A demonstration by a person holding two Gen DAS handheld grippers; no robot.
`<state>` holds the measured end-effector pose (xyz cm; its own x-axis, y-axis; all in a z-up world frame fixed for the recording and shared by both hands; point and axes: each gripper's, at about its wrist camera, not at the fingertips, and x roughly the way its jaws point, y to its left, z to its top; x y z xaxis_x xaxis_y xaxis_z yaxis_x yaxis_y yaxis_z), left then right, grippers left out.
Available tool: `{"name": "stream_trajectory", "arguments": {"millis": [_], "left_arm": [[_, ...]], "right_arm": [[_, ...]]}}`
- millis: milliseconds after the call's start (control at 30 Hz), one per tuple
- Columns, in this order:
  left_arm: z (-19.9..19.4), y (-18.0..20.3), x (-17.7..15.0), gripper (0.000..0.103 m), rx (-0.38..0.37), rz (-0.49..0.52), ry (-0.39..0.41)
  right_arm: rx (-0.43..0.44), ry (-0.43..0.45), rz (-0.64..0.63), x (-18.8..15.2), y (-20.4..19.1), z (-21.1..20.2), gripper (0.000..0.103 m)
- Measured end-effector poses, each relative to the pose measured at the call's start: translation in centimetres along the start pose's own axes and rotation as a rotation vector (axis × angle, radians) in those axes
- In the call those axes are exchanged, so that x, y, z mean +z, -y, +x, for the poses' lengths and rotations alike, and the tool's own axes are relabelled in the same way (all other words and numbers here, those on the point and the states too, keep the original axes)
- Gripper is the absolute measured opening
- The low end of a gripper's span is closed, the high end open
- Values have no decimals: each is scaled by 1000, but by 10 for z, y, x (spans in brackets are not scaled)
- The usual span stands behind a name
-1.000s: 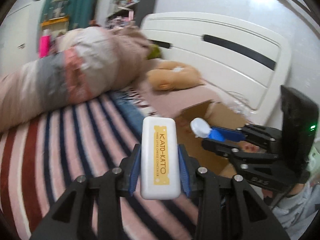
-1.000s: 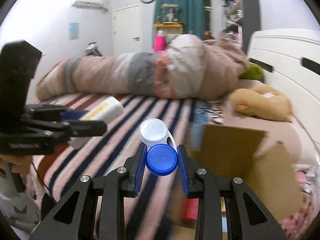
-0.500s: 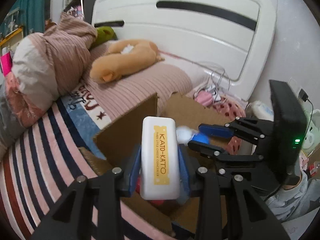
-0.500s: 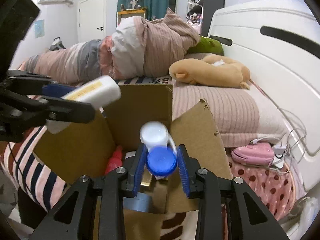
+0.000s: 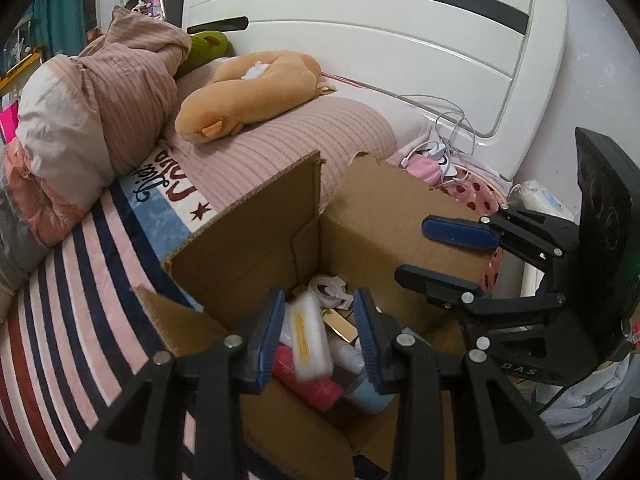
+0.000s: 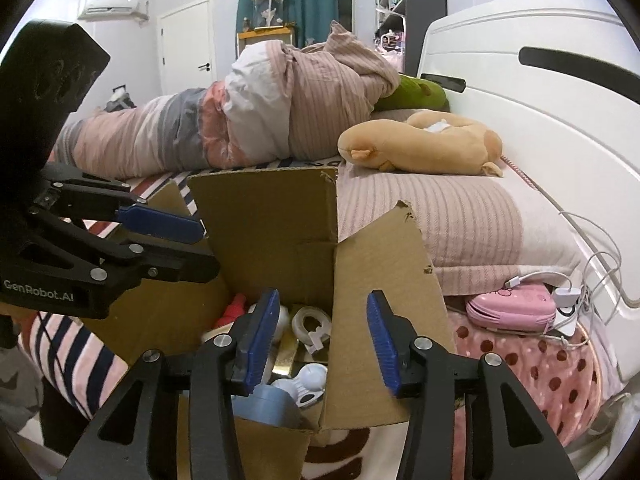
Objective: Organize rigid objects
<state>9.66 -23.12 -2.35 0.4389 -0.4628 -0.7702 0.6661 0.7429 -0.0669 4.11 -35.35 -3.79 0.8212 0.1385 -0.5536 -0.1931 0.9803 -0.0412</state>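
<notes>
Your left tool (image 5: 318, 336) hangs over the open box (image 5: 256, 240) with its fingers apart, gripping nothing. The white case (image 5: 306, 340) lies below them inside the box (blurred), on a pink bottle (image 5: 308, 380). Your right tool (image 6: 323, 336) is likewise spread and empty above the box. The lens case (image 6: 310, 384) rests inside, beside a tape dispenser (image 6: 310, 326). The box sits on the bed (image 5: 80, 300), near a plush (image 5: 248, 92).

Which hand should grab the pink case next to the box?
Probably the right. The right gripper is open and empty, and the pink case lies just to its right, beside the box. The left gripper, also open, is on the box's other side.
</notes>
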Motion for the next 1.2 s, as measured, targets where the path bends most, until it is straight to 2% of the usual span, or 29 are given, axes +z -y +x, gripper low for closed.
{"name": "stream_trajectory", "arguments": {"millis": [100,233,333,433,533,567,667,700,800,967,1200], "left_arm": [[-5,-3,-2,33,-5,-19,12],[-19,-8,-6,48,6,-46,41],[-40,-14,-13,58,30,-78,95],[-64,-20,-21,71,75,-114,152],[-95,-26,-35,82,154,-167,229],[-102,-28,-38,85,172,-180,245],[-131,-34,-54,93,264,-242,316],[-137,-37,-59,94,290,-258,331],[-155,-44,-75,99,385,-323,364],[-166,-58,-96,100,488,-429,382],[-169,-63,-109,100,531,-457,374]], "right_arm": [[-2,-5,-9,1,0,1,43],[14,-11,-19,4,-2,0,45],[59,-5,-26,10,-6,-5,49],[123,9,-35,19,-11,-11,55],[167,42,-58,29,-19,-20,60],[186,54,-66,33,-23,-23,64],[226,103,-85,41,-33,-34,86],[237,122,-94,43,-35,-38,93],[282,179,-113,46,-42,-48,103],[378,230,-106,47,-48,-53,103],[384,221,-104,45,-51,-51,103]]}}
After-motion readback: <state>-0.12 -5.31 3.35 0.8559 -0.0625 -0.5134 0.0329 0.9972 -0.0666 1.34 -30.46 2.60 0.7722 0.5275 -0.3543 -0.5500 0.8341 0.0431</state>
